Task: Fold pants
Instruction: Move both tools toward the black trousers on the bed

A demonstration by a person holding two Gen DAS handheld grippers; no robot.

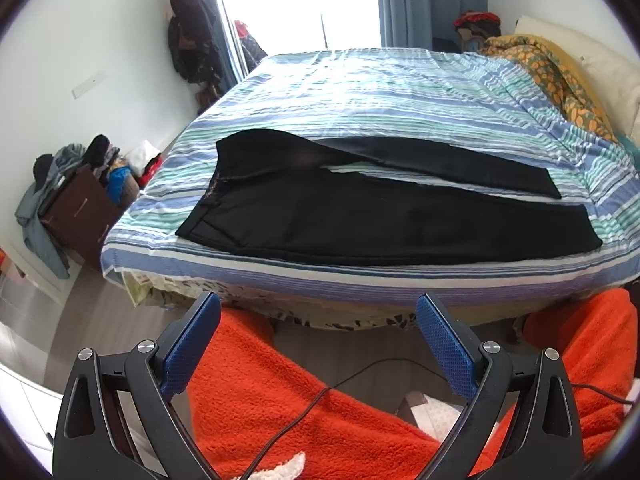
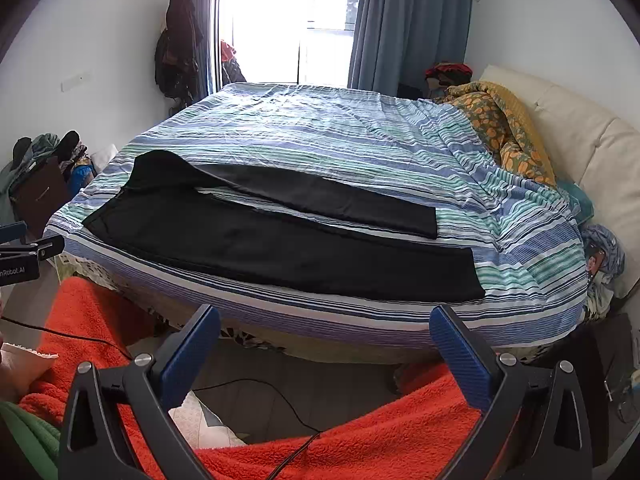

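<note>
- The pair of black fabric pants (image 1: 360,216) lies spread flat along the near edge of the bed with the blue, green and white striped sheet (image 1: 380,92), waistband to the left and both legs running right, a narrow strip of sheet showing between them.
- Judging by this, no fold has been made yet; the work stands at its opening step.
- The left tongs (image 1: 318,344) and right tongs (image 2: 326,354) both hover short of the bed, blue pads wide apart and holding nothing.
- The next move likely calls for reaching in to pinch the far leg's hem and waist corner (one tong each) and laying it over the near leg.
- Around: a bright window (image 2: 280,20) with grey-blue curtains (image 2: 400,28), an orange-patterned quilt (image 2: 504,132) bunched at the headboard, and clutter piled on the floor at left.
</note>
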